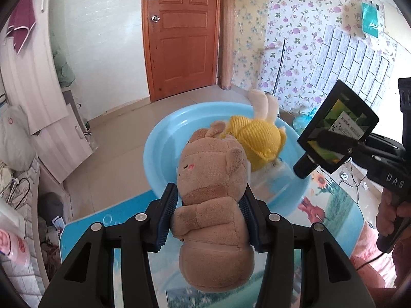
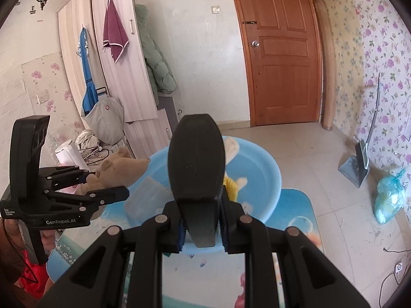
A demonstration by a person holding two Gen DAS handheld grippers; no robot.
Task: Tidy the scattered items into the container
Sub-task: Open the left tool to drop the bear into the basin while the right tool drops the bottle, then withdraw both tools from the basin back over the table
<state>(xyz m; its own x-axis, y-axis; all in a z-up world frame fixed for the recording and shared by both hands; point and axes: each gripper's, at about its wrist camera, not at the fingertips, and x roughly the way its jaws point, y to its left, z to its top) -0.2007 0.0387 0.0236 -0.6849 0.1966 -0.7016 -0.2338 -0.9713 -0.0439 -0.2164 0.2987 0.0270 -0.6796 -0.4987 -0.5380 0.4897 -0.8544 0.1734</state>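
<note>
the soft brown plush bear [image 1: 213, 205] sits low in the centre of the left wrist view, clamped at its middle by the left gripper [image 1: 209, 215] and held over the near rim of the round light-blue plastic basin [image 1: 159, 148]. the right gripper [image 2: 203, 227] pinches a black oval-bodied device [image 2: 196, 159] above the same basin. a yellow knitted rabbit doll [image 1: 259, 138] already lies inside — two items left to drop in, i judge. beneath is a blue cartoon-printed table mat [image 2: 295, 205]; beyond it, beige floor tiles [image 2: 308, 148] and a brown panelled wooden door [image 1: 183, 33] at upper centre.

My left claw [image 1: 209, 214] is clamped round a brown plush bear [image 1: 213, 205]; my right claw [image 2: 201, 227] grips a black wedge-shaped object [image 2: 196, 169].
</note>
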